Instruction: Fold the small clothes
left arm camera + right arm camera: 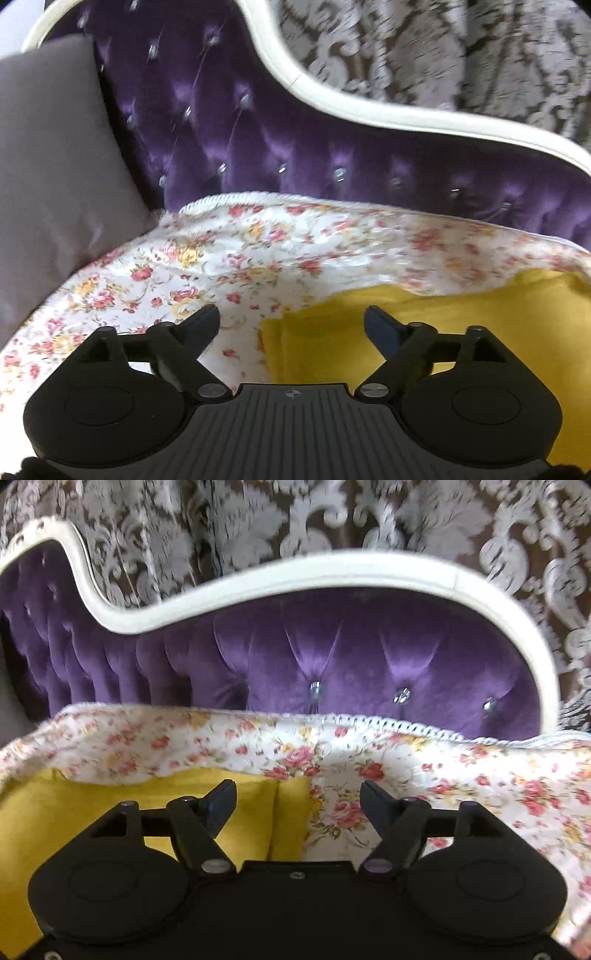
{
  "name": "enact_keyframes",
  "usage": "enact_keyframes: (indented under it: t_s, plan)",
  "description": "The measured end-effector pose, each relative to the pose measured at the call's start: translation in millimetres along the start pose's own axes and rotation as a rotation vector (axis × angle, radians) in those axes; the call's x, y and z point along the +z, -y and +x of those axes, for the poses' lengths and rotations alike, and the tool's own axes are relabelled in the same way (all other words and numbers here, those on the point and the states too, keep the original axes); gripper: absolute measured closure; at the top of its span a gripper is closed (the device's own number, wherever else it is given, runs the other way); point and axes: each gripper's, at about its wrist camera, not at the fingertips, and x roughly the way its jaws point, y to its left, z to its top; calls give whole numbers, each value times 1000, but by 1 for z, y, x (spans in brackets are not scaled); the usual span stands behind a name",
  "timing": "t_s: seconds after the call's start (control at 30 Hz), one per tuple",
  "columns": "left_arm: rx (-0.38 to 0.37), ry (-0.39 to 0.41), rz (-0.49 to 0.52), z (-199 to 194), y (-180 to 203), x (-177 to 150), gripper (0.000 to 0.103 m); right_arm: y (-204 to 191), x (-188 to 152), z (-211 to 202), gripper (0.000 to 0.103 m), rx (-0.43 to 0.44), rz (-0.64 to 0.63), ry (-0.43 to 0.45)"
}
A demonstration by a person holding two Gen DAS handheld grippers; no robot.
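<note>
A grey cushion (55, 166) leans at the far left against the purple tufted sofa back (295, 147), which is edged by a curving cream frame (369, 107). A patterned curtain (258, 517) in brown and silver hangs behind it. Over the seat lies a floral cover (184, 258), white with red and yellow roses and a corded edge along the back.

The left gripper (291, 325) hangs over the cover with its jaws spread wide and nothing between them; its right finger is above the left edge of the yellow garment (461, 306). That garment lies flat on the floral cover, between the two grippers, with a fold line showing near its right end in the right wrist view (147, 794).

The right gripper (297, 801) also stands wide apart and empty, its left finger over the yellow cloth and its right finger over bare floral cover.

No basket, box or other container can be seen.
</note>
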Motion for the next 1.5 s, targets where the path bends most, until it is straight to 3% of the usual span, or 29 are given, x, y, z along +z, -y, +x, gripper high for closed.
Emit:
enact_keyframes:
  t_s: [0.07, 0.13, 0.4, 0.53, 0.63, 0.77, 0.87, 1.0, 1.13, 1.27, 1.33, 1.5]
  plan:
    - [-24, 5, 32, -19, 15, -6, 16, -8, -3, -16, 11, 34, 1, 8]
    - [-61, -16, 71, -32, 33, -17, 16, -20, -10, -27, 6, 74, -22, -10]
    - [-81, -155, 229, -46, 73, -81, 15, -54, -65, -40, 6, 36, -207, -198]
    - [-88, -175, 156, -55, 59, -95, 7, -39, -88, -50, 5, 49, -166, -255]
    - [-106, -187, 99, -61, 55, -82, 8, -22, -91, -58, 5, 63, -73, -250]
    - [-178, -154, 28, -61, 68, -41, 8, -19, -92, -60, 4, 63, -68, -241]
    - [-155, -130, 50, -44, 96, -10, 8, -22, -93, -59, 2, 63, -83, -243]
    - [-116, -158, 64, -4, 133, 15, 8, -19, -94, -59, 2, 76, -75, -242]
    - [-63, -204, 92, 39, 160, 20, 9, -17, -95, -60, 1, 87, -72, -238]
    - [30, -268, 180, 72, 176, 3, 5, -14, -96, -61, 0, 103, -56, -232]
    - [39, -236, 198, 74, 177, -3, 0, -12, -96, -61, 0, 112, -42, -230]
    - [33, -238, 199, 60, 173, 3, 4, -7, -96, -62, 0, 135, -5, -224]
